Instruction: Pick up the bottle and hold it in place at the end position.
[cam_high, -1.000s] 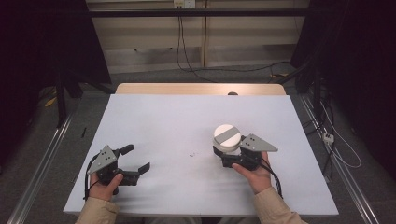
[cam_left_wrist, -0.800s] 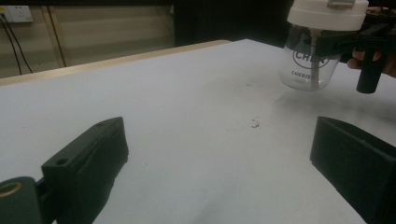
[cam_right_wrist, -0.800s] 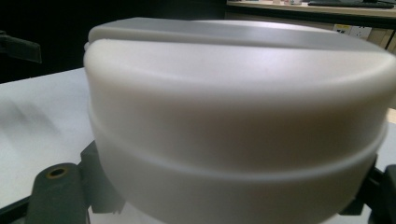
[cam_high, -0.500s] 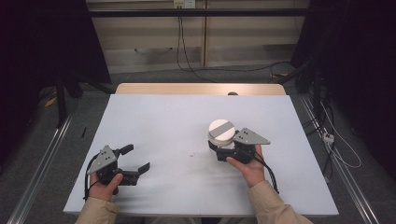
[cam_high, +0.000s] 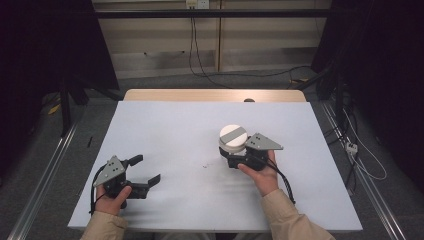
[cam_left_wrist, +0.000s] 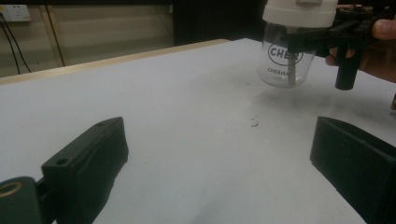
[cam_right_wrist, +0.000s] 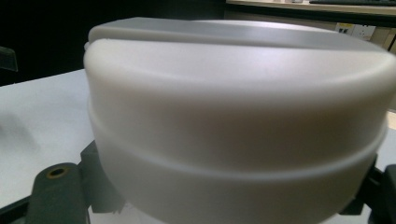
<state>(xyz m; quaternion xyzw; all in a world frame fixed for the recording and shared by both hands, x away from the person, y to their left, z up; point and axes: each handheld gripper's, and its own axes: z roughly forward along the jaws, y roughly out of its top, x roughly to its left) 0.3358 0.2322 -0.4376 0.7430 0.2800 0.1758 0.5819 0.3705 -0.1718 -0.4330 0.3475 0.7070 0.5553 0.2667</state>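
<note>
White plastic caps the clear, round jar (cam_high: 233, 141) with dark printed lettering on its wall, and the right gripper (cam_high: 235, 159) holds that jar by its see-through body, just under the white screw lid (cam_right_wrist: 236, 100), its two black jaws closed in against the sides. From the left gripper view the jar (cam_left_wrist: 292, 44) looks to hang a little above the white table top (cam_high: 200, 130), with a soft shadow beneath it, though whether its base is quite clear of the surface is hard to tell. The left gripper (cam_high: 145, 172) sits low near the table's near left corner, well apart from the jar, its jaws spread wide with nothing between them. I judge the main danger to be a slip: the jar's wall is smooth and curved, so if the jaws bear on it off-centre or the hand tilts, the jar could twist out and drop onto the table, then roll toward an edge. A second risk lies in setting it down; lowered at a slant, it would meet the table on one rim of its base and tip over. If the left gripper comes in to turn the lid, a loose hold on the right would let the whole jar spin instead of the lid alone.
</note>
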